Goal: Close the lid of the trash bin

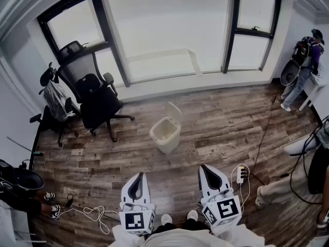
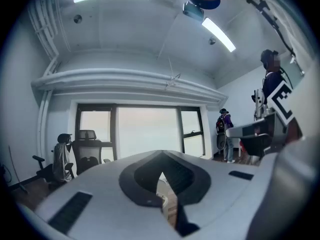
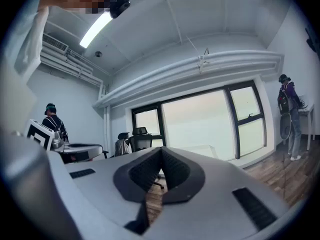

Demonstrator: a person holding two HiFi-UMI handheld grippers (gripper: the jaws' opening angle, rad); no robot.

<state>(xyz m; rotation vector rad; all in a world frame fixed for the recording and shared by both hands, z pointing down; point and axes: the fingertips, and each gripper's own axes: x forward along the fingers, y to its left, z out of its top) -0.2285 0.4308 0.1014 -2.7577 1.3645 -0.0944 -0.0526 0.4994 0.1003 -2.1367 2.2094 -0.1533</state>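
Note:
The cream trash bin (image 1: pixel 165 134) stands on the wooden floor in the middle of the head view, with its lid (image 1: pixel 174 109) tipped up at the back and the inside showing. Both grippers are held low near my feet, well short of the bin. My left gripper (image 1: pixel 138 175) points at the bin from the lower left, jaws together and holding nothing. My right gripper (image 1: pixel 205 168) does the same from the lower right. In the left gripper view the left gripper (image 2: pixel 161 172) has its tips touching, and in the right gripper view the right gripper (image 3: pixel 161 149) is likewise shut.
Two black office chairs (image 1: pixel 97 101) stand by the window at the left. A power strip (image 1: pixel 240 175) with cables lies right of my right gripper, and a white cable (image 1: pixel 90 213) lies at the lower left. One person (image 1: pixel 304 68) stands at the far right; another (image 1: pixel 295 181) sits nearer.

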